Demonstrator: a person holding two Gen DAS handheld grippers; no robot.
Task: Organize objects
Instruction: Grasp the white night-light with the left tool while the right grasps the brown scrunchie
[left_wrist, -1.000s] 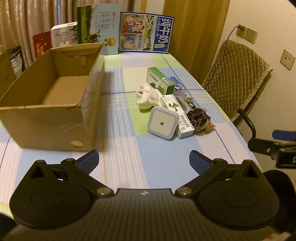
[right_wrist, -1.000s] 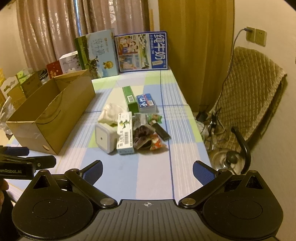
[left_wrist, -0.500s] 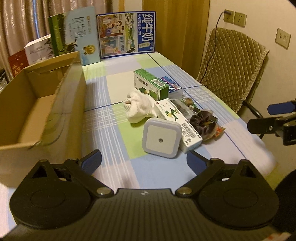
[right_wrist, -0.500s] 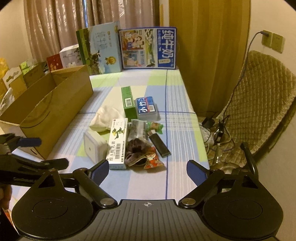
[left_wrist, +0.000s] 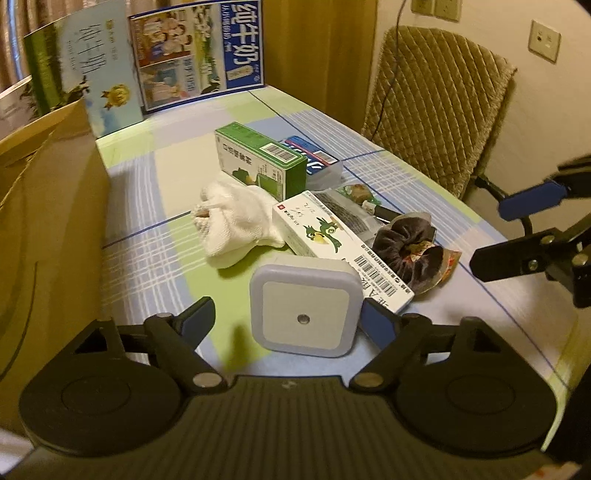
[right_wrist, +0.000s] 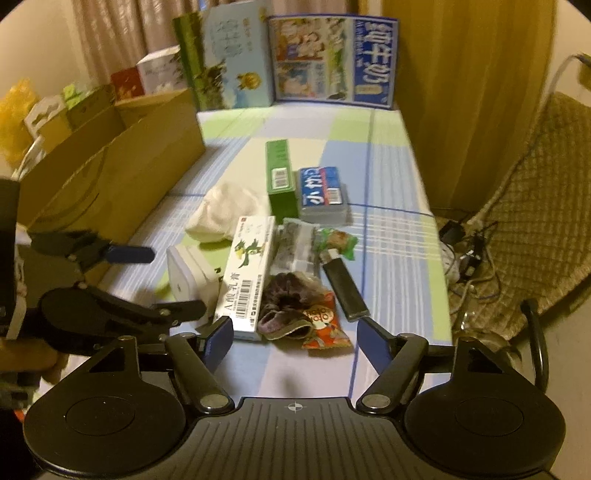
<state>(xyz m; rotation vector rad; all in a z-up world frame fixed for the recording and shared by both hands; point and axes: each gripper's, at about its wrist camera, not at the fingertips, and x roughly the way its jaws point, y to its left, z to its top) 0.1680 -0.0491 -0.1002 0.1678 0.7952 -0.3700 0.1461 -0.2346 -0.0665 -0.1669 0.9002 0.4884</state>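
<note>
A white square night light (left_wrist: 304, 306) stands on the checked tablecloth, and my open left gripper (left_wrist: 288, 319) has a finger on either side of it, apart from it. Behind the light lie a white dragon-print box (left_wrist: 332, 236), a white cloth (left_wrist: 232, 218), a green box (left_wrist: 258, 158) and a dark scrunchie (left_wrist: 402, 243). My right gripper (right_wrist: 295, 339) is open and empty, just short of the scrunchie (right_wrist: 284, 306) and an orange snack packet (right_wrist: 323, 325). A black lighter (right_wrist: 343, 288) and a blue tissue pack (right_wrist: 323, 192) lie nearby.
An open cardboard box (left_wrist: 48, 206) stands along the left side of the table. Milk cartons (right_wrist: 332, 59) line the back edge. A quilted chair (right_wrist: 535, 206) and cables on the floor sit past the table's right edge. The left gripper (right_wrist: 122, 280) shows in the right wrist view.
My left gripper has moved forward and down until its fingers straddle the night light. My right gripper has come closer to the scrunchie and snack packet. Both stay open.
</note>
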